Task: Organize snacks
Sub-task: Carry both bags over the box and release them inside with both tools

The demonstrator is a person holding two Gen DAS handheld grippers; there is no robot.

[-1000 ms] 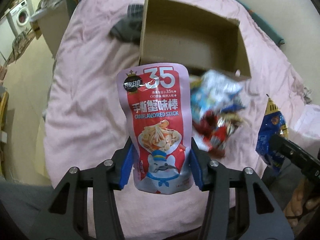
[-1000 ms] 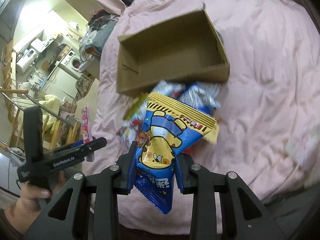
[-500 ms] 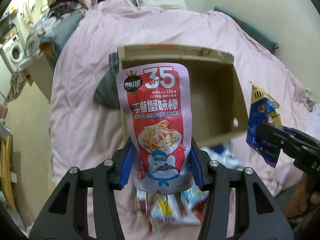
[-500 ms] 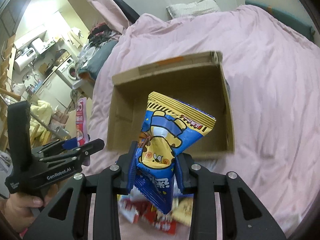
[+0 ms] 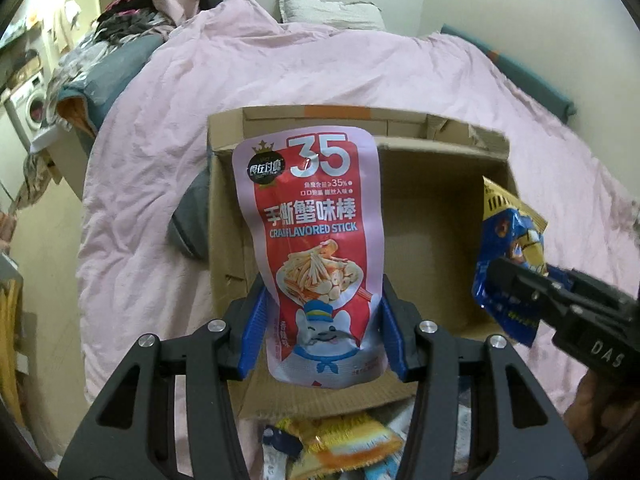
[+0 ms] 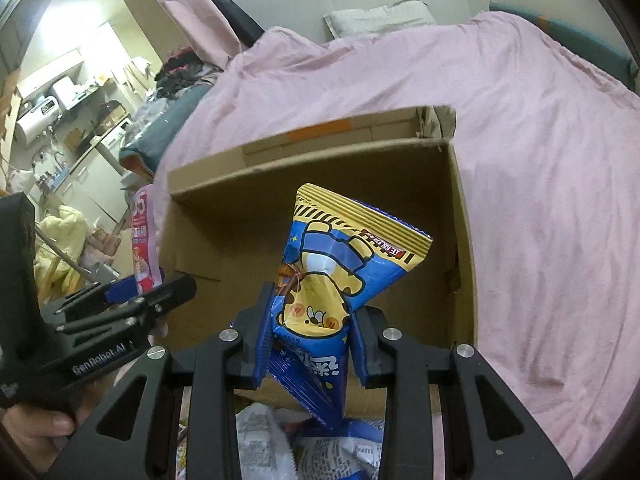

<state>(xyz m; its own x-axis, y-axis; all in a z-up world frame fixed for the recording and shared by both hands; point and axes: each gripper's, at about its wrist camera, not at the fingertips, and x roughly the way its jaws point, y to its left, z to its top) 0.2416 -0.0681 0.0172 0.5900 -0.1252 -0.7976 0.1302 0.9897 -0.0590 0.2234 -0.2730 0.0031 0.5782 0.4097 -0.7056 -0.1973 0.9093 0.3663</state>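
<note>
Snack pouches are light, soft and crinkly; grip each at its lower body. Left gripper [image 5: 326, 344] clamps the crab stick pouch [image 5: 316, 248], right gripper [image 6: 310, 344] clamps the blue bear bag [image 6: 332, 276], both above the cardboard box [image 6: 224, 216] near wall.

A bed [image 5: 280, 80] under a wrinkled pink cover carries an open cardboard box [image 5: 436, 236], a pile of snack packets [image 6: 328, 452] by its near wall, a grey cloth [image 5: 192, 224] beside its left wall, and a pillow [image 5: 328, 12] at the far end.
</note>
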